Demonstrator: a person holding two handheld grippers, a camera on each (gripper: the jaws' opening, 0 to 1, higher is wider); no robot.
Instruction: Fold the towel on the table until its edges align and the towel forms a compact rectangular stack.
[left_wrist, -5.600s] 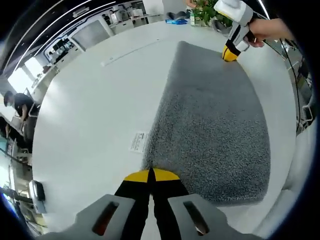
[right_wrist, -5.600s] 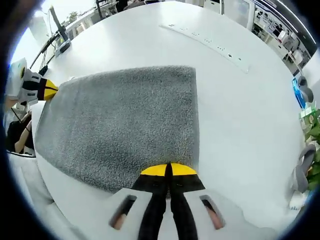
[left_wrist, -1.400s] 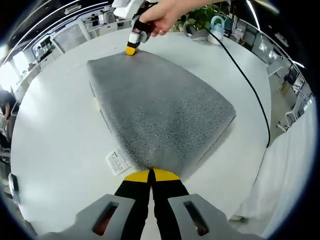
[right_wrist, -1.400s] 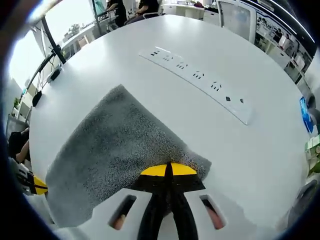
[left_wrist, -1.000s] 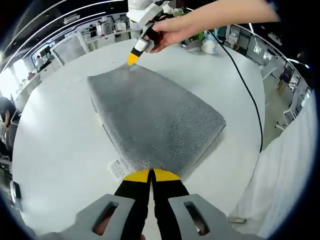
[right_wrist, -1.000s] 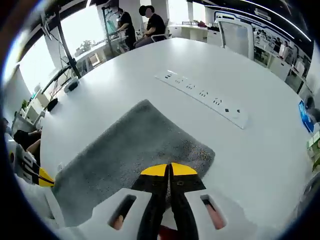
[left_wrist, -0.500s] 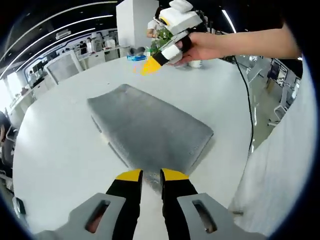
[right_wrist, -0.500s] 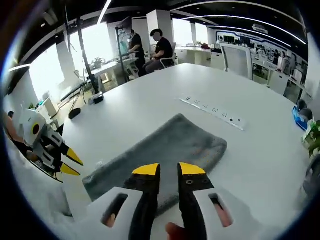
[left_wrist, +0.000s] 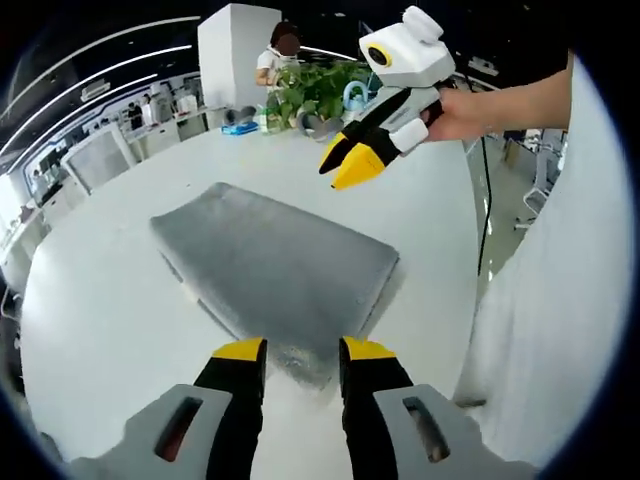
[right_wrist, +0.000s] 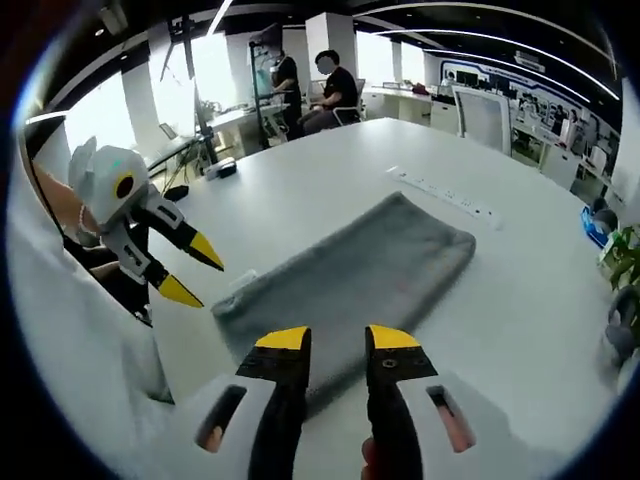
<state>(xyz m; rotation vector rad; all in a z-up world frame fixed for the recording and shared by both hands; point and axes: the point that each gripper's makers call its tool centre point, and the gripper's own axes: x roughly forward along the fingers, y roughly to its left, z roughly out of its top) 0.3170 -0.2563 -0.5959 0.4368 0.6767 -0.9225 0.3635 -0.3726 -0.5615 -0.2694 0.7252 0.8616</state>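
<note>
We see the grey towel (left_wrist: 272, 268) lying flat on the white bench (left_wrist: 90, 300), folded into a compact rectangle with more than one layer at its edges. In the left gripper view the left claw (left_wrist: 302, 349) stands just above the near short edge of the towel, its two yellow-tipped jaws apart with a clear gap between them — it holds nothing. In the same view the right claw (left_wrist: 347, 164) comes in from the upper right, held by a hand (left_wrist: 462, 110) in the air above the far side of the towel; its yellow tips are slightly parted and empty. A dark cable (left_wrist: 487, 205) hangs down below this hand.

In the right gripper view the towel (right_wrist: 355, 271) stretches away from the right claw (right_wrist: 336, 343), whose jaws are also apart and not touching the cloth. The left claw (right_wrist: 191, 270) shows at the left, lifted off the bench near the corner of the towel, with its tips spread.

On the bench beyond the towel we see a white power strip (right_wrist: 448, 196). Green plants (left_wrist: 318, 85) stand at the far end of the bench in the left gripper view, and people (right_wrist: 330, 88) sit at desks in the background of the right gripper view.
</note>
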